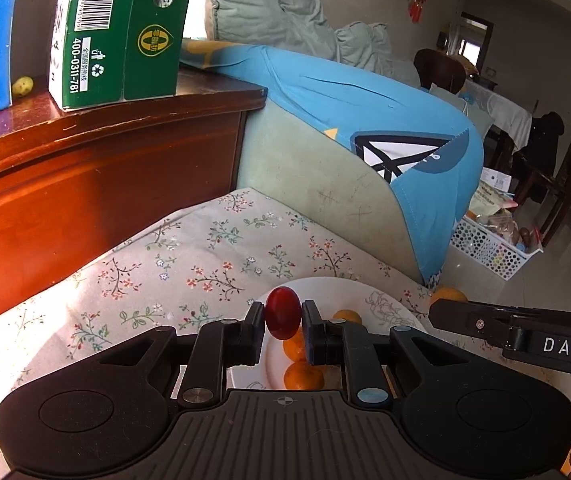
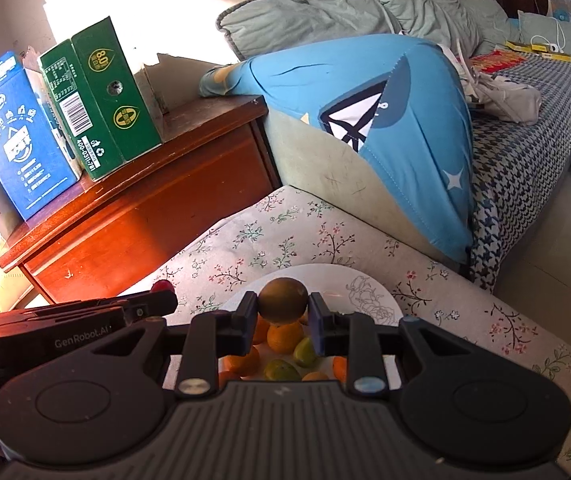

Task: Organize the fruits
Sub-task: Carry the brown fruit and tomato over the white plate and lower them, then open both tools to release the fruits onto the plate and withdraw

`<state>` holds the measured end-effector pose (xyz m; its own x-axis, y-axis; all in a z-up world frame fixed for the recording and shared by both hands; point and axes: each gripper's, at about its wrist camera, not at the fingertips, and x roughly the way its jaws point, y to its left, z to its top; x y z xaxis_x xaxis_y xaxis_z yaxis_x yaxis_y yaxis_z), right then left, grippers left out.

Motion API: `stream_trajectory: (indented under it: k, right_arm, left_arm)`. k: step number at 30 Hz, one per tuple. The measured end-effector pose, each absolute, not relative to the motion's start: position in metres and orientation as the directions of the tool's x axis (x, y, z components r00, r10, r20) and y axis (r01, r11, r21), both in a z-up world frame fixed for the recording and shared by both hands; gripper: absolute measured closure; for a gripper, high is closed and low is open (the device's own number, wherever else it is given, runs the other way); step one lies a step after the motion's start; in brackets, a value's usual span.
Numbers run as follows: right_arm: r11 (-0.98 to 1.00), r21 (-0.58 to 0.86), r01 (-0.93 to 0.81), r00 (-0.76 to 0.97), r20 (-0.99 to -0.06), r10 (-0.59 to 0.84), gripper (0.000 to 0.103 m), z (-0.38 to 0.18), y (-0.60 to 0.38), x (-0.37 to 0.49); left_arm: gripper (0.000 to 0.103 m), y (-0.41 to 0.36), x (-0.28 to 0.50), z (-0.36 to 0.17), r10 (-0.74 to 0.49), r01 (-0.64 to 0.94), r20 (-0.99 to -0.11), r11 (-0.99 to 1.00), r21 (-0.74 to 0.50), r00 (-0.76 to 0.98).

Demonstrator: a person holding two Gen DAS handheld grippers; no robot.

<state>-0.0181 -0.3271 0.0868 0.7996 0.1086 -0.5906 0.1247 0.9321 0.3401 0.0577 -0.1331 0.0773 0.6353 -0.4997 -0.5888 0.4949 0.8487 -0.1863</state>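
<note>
My left gripper (image 1: 283,318) is shut on a small red oval fruit (image 1: 282,312), held above a white plate (image 1: 389,304) with several small oranges (image 1: 303,374) on it. The other gripper's black arm (image 1: 485,324) reaches in from the right, with an orange fruit (image 1: 447,294) at its tip. My right gripper (image 2: 283,306) is shut on a round brownish-green fruit (image 2: 283,300) over the same white plate (image 2: 365,284), which holds oranges (image 2: 283,338) and green fruits (image 2: 305,352). The left gripper's arm (image 2: 85,312) shows at the left, the red fruit (image 2: 162,285) peeking at its tip.
The plate rests on a floral cloth (image 1: 189,256). A wooden cabinet (image 1: 97,168) at the left carries a green carton (image 1: 121,28), a blue carton (image 2: 17,136) and a small yellowish fruit (image 1: 22,86). A sofa with a blue cover (image 1: 365,120) stands behind. A white basket (image 1: 489,246) sits on the floor.
</note>
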Motion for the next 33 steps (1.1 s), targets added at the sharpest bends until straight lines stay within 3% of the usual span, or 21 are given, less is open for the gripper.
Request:
stream_trajectory:
  k: [21,28,29,32,33]
  right_arm:
    - [0.906,0.360,0.222,0.708,-0.699,0.104,0.075,0.036,-0.349,0.017]
    - [0.889,0.390,0.239,0.720,-0.685,0.107,0.064,0.041,-0.353,0.018]
    - [0.884,0.398,0.243,0.726,-0.680,0.107,0.061,0.044,-0.354,0.017]
    - [0.881,0.408,0.241,0.747,-0.658,0.100,0.055,0.053,-0.354,0.014]
    - [0.883,0.404,0.239,0.751,-0.653,0.095,0.053,0.056,-0.354,0.013]
  left_arm:
    - [0.086,-0.181,0.104,0.034,-0.525,0.550,-0.650,0.813,-0.193,0.549]
    - [0.081,-0.179,0.101,0.047,-0.523,0.535,-0.633,0.822,-0.197,0.570]
    - [0.079,-0.178,0.101,0.050,-0.521,0.528,-0.630,0.825,-0.199,0.576]
    - [0.056,-0.173,0.096,0.062,-0.513,0.519,-0.613,0.834,-0.189,0.601]
    - [0.040,-0.172,0.094,0.066,-0.497,0.509,-0.614,0.843,-0.174,0.613]
